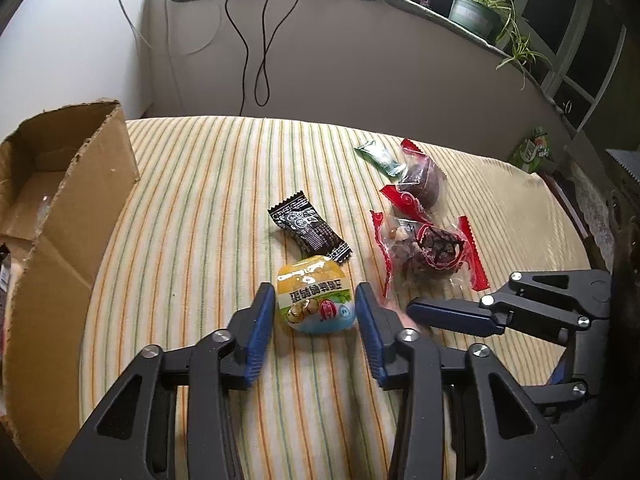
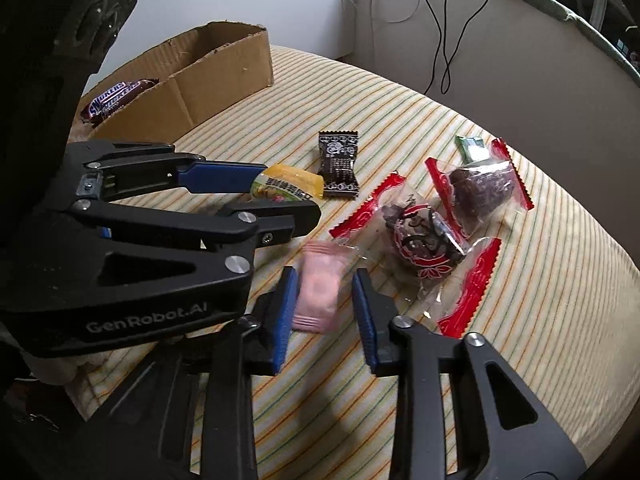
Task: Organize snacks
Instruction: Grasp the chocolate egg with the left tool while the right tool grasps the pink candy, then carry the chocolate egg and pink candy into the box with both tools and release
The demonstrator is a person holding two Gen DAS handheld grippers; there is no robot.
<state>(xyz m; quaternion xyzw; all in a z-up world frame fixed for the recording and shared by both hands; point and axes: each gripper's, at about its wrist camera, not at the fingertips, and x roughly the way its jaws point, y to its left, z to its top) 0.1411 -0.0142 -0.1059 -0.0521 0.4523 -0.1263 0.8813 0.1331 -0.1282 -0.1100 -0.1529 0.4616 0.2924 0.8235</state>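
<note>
Left gripper [image 1: 316, 312] spread around the yellow egg snack [image 1: 316, 300] on the striped cloth [image 1: 200, 240], right gripper [image 2: 326, 312] spread around a blurred, seemingly pink packet [image 2: 318, 296], cardboard box [image 2: 224, 72] well apart.

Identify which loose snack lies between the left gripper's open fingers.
The round yellow-and-white packet lies between the left gripper fingers. The black candy and both red-edged packets lie beyond its fingertips.
</note>
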